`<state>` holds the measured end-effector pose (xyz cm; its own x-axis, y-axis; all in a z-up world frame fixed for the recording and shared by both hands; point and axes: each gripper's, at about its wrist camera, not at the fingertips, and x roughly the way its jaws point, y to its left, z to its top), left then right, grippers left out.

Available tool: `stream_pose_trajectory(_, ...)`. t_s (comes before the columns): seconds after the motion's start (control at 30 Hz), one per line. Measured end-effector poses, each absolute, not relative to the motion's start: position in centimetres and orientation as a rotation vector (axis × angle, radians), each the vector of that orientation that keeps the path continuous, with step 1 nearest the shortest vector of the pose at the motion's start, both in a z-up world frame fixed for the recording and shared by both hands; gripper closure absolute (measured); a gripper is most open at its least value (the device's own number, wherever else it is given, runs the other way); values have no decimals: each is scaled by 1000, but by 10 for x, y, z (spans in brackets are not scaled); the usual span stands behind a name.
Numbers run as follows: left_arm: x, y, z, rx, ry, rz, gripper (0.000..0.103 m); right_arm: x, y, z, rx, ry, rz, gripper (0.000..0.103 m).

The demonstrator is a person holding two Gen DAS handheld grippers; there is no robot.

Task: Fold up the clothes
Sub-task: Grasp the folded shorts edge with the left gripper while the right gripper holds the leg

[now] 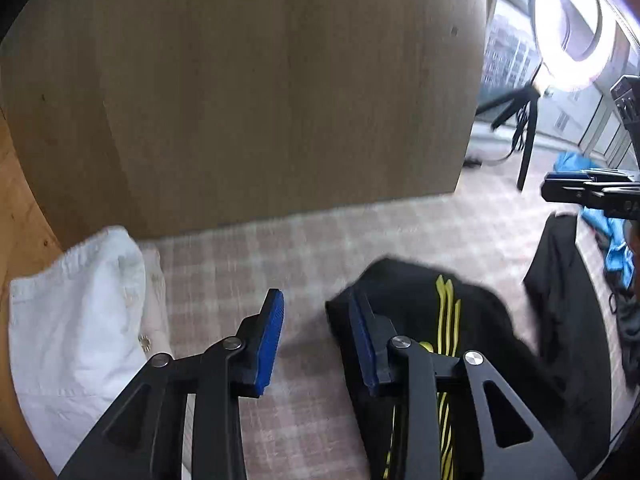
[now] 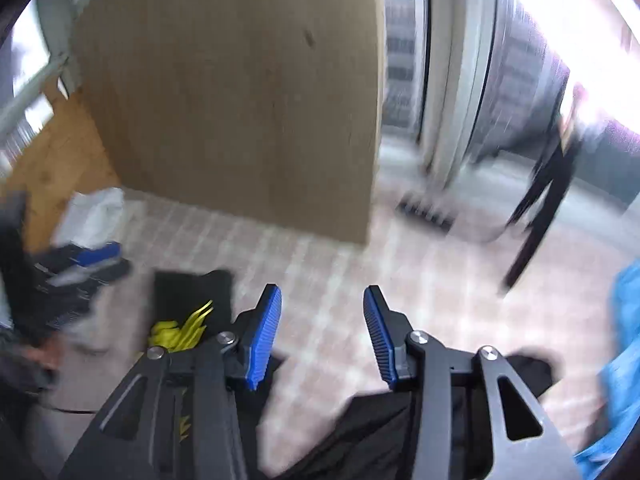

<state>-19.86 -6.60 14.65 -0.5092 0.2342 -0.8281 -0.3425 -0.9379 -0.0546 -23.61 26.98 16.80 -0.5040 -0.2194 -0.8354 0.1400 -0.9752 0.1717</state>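
A black garment with yellow stripes lies crumpled on the pink checked cloth. My left gripper is open and empty, its right finger over the garment's left edge. In the right wrist view the same black garment lies to the lower left and under my right gripper, which is open and empty above the checked cloth. The right gripper also shows at the right edge of the left wrist view.
A folded white garment lies at the left. A brown board stands behind the cloth. A blue garment lies at the right, also in the right wrist view. A ring light on a tripod stands at the back right.
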Motion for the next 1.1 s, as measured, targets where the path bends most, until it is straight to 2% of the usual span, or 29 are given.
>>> stream_pose_trajectory(0.2,-228,-78,136,-1395,-27,2396,71,-239,257,118,1591,-270,-2376,62)
stream_pose_trajectory(0.37,-250,-68,122,-1472,-30,2315,64,-242,245,76,1703,-384,-2217,62)
stream_pose_trajectory(0.43,-243,-60,120,-1466,12,2310,64,-242,232,72,1704,-329,-2209,62)
stream_pose_trajectory(0.47,-240,-57,119,-1463,33,2308,64,-241,224,71,1698,-284,-2216,63)
stream_pose_trajectory(0.5,-237,-53,117,-1460,54,2305,64,-240,217,71,1692,-246,-2217,76)
stream_pose_trajectory(0.53,-234,-50,116,-1457,75,2302,68,-237,212,70,1688,-228,-2203,85)
stream_pose_trajectory(0.57,-231,-46,115,-1454,95,2300,85,-235,206,70,1682,-208,-2195,97)
stream_pose_trajectory(0.6,-228,-43,114,-1451,116,2297,100,-231,201,72,1666,-181,-2208,98)
stream_pose_trajectory(0.67,-222,-36,111,-1444,158,2291,100,-222,199,80,1608,-159,-2266,100)
stream_pose_trajectory(0.73,-214,-32,112,-1423,178,2296,100,-210,210,99,1514,-241,-2335,100)
stream_pose_trajectory(0.8,-197,-55,140,-1290,68,2399,100,-199,229,117,1427,-284,-2472,102)
stream_pose_trajectory(0.87,-186,-70,150,-1241,46,2453,99,-187,249,135,1330,-327,-2606,101)
stream_pose_trajectory(0.93,-187,-72,139,-1290,127,2462,92,-179,266,150,1258,-361,-2712,97)
stream_pose_trajectory(1.0,-194,-77,123,-1397,168,2472,91,-194,271,130,1441,-337,-2618,97)
stream_pose_trajectory(1.1,-194,-90,123,-1402,69,2476,90,-192,271,119,1509,-357,-2539,97)
